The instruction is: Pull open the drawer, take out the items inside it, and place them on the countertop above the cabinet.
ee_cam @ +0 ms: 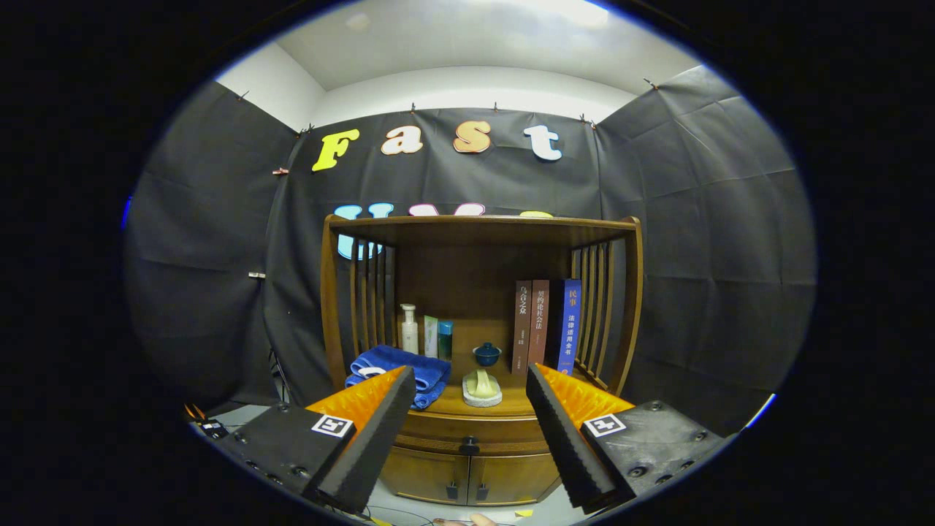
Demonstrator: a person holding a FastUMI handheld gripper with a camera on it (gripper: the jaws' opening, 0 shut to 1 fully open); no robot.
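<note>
Black cloth backs a wooden cabinet (478, 329); beyond the wide-spread, empty gripper (471, 376), its drawer (467, 427) sits shut, knob (469, 444) between the fingers, blue towel (409, 369) on the countertop (511, 403).

Bright ceiling light (577, 11), dim booth, fisheye-warped edges.

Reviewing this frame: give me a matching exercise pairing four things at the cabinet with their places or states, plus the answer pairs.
Things:
1. blue towel
2. books
3. drawer knob
4. tool

Places or states:
A. standing upright at the countertop's right side
B. fingers spread open, holding nothing
C. folded on the countertop's left side, partly behind one finger
D. on the shut drawer front, below the countertop, seen between the fingers

Pairs: 1-C, 2-A, 3-D, 4-B
</note>
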